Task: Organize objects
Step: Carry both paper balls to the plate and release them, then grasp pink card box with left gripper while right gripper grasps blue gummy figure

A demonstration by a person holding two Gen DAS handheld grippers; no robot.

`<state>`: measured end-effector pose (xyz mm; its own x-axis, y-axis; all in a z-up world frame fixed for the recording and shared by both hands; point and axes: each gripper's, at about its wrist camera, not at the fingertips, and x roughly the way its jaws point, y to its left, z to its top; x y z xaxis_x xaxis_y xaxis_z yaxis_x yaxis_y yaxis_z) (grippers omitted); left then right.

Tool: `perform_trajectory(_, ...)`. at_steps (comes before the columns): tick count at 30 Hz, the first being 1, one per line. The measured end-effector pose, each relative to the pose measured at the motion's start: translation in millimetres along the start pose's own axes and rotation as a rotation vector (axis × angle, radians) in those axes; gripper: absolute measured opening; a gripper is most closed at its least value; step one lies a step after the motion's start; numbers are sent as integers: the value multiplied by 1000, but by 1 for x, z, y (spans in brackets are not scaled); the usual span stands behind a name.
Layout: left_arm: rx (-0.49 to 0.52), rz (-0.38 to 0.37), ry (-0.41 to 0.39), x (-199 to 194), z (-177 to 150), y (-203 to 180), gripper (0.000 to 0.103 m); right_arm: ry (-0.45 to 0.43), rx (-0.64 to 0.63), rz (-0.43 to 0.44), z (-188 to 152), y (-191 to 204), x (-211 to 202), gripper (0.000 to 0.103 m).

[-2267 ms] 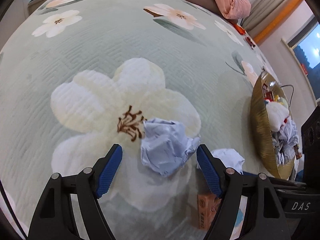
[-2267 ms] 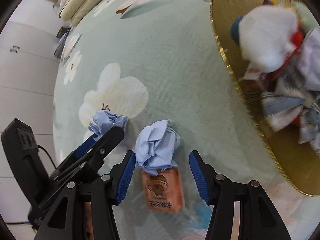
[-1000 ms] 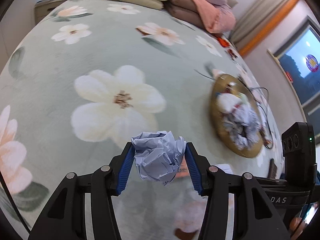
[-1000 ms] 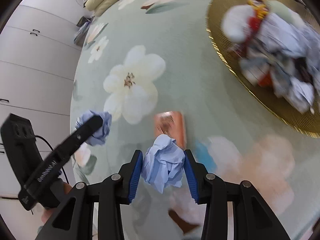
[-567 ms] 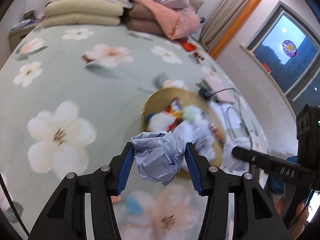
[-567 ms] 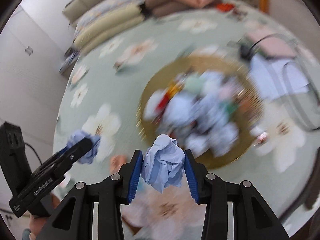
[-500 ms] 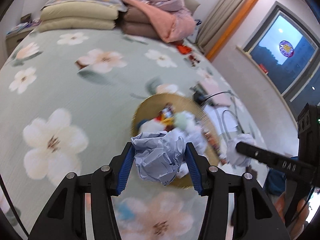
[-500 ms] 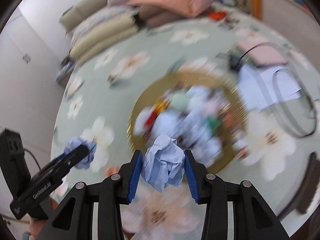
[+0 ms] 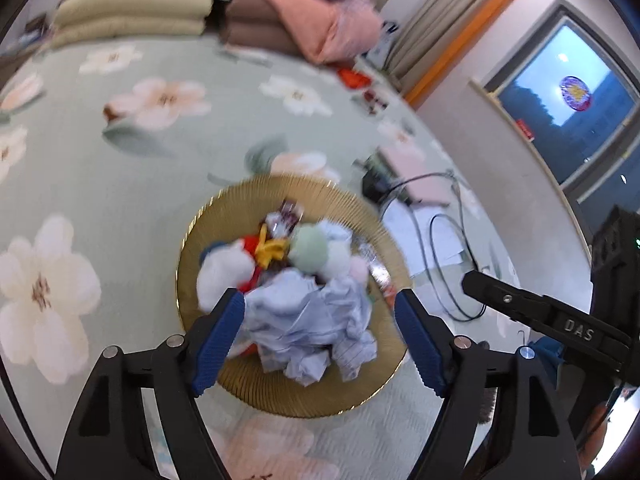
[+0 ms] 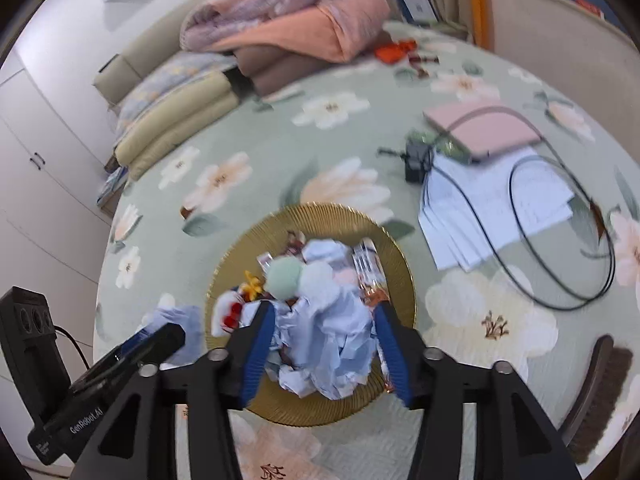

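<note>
Release is the step: we hold both grippers over the gold tray (image 9: 192,264) on the bed (image 9: 120,168). The left gripper (image 9: 320,344) and right gripper (image 10: 324,350) are opening, fingers apart around pale blue paper balls (image 9: 308,320). Next we judge a clear lift away.

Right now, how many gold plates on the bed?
1. The plate sits mid-bed, heaped with blue paper. Others could lie outside the frame.

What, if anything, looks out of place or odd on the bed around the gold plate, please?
The gold plate is heaped with crumpled paper and small toys rather than anything tidy. Beside it, a black cable loops loosely over white sheets of paper, and a brush lies on the bedspread. Nothing looks spilled or broken.
</note>
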<state>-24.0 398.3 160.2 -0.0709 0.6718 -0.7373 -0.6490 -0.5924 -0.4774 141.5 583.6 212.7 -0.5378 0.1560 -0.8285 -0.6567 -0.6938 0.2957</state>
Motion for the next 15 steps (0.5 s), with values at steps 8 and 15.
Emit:
perform_trajectory(8,-64,54,53,-12,-26,34,76,52,29,-8,-23,-12,10,54)
perform_trajectory(15,-171,157,12,-57,-44,90,76,92,10,27,-47,8,13,54)
